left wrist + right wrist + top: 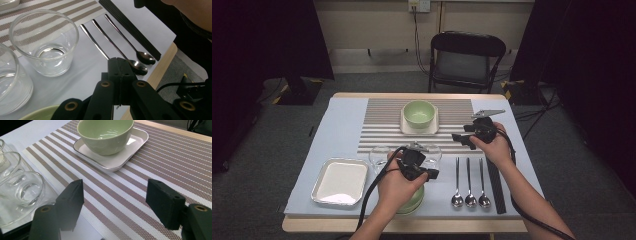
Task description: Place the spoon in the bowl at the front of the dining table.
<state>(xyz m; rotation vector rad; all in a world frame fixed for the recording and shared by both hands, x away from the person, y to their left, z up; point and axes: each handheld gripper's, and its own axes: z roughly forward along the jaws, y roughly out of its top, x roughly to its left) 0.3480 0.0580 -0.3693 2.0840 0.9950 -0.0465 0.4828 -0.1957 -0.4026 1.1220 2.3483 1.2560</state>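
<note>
Left gripper [120,75]: fingers pressed together, empty, over spoons [470,182] at counter's 5 o'clock | right gripper [115,202]: fingers spread above striped mat [140,182] | we open left before descending on nearest spoon handle.

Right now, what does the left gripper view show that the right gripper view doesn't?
The left gripper view shows three long-handled steel spoons side by side, the dark ribbed chopsticks beyond them, the table's wooden edge, and its own black tongs pressed shut on nothing. The right gripper view shows a pale green ceramic bowl sitting in a white square dish, with its tongs spread wide open. Both show the clear drinking glasses and the brown-and-white striped placemat.
</note>
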